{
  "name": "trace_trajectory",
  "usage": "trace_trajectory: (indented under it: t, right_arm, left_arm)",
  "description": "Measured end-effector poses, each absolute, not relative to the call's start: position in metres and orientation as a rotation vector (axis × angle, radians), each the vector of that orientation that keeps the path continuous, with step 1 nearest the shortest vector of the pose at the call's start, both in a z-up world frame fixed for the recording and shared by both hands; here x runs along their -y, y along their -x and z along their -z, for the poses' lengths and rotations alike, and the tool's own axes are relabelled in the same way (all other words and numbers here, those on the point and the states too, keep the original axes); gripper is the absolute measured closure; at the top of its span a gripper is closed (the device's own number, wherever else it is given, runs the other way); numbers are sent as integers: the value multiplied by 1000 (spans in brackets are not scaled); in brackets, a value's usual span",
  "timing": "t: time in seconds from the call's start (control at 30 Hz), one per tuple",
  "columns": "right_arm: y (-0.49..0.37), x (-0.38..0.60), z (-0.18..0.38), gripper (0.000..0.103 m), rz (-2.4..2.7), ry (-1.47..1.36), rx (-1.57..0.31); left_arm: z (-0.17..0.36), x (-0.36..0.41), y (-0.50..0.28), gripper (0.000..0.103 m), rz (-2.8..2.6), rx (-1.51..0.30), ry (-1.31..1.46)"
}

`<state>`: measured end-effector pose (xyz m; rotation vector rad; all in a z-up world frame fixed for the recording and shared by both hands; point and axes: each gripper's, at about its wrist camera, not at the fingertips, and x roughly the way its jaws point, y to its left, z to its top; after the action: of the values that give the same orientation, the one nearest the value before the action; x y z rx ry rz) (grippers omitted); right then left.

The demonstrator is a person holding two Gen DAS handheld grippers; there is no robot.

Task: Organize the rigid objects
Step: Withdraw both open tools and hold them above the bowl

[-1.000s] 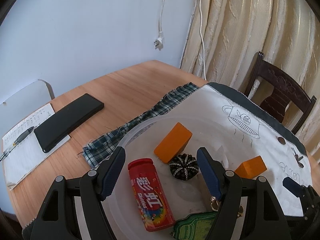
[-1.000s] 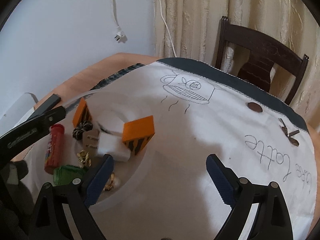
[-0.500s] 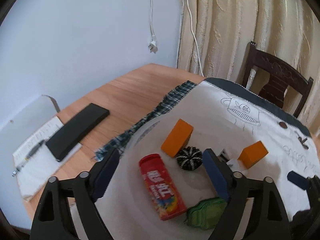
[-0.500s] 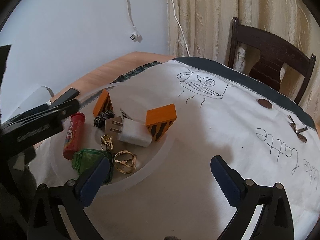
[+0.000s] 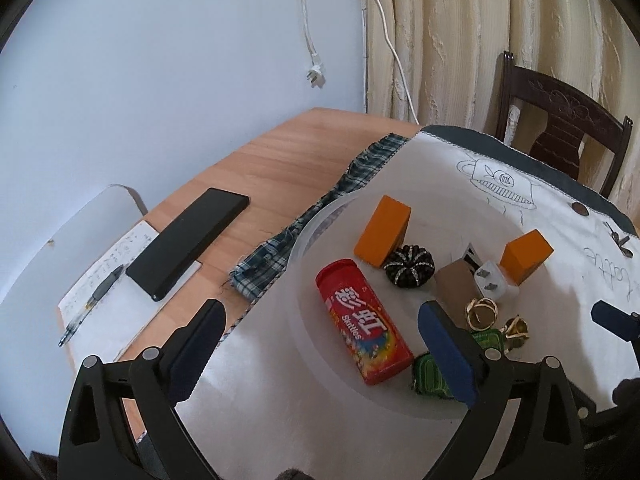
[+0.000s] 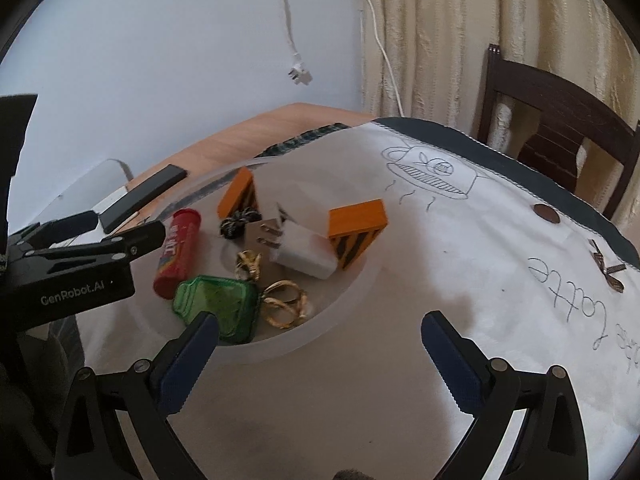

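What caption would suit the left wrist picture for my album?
Open left gripper above a clear tray holding a red Skittles tube, two orange blocks, charger and trinkets.

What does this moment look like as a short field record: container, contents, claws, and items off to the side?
container: shallow translucent round tray on a white cloth
contents: red Skittles tube lying down, two orange blocks, black beaded ornament, white charger plug, green glass piece, gold rings
left claw: open, empty, above the tray's near left part
right claw: open, empty, above the tray's near rim
off to the side: black phone, notebook, pen on the wooden table
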<state>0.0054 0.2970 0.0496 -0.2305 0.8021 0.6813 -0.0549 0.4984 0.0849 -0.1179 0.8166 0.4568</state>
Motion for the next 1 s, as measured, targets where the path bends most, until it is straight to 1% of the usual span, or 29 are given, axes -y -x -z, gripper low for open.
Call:
trace_trajectory:
  t: [0.33,0.57,1.0]
  right_arm:
    - [-3,-292,-54,0,-698,199,-789]
    - [6,-295,-58,0,-719,227,-757]
    - [11,-299,-54,0,-761,238,-776]
  left_arm:
    - [-94,-486,60,5,-461,-806,66]
    - [-94,-479,61,5,-463,-806,37]
    - [-95,-481,68,5,-477,-803,26]
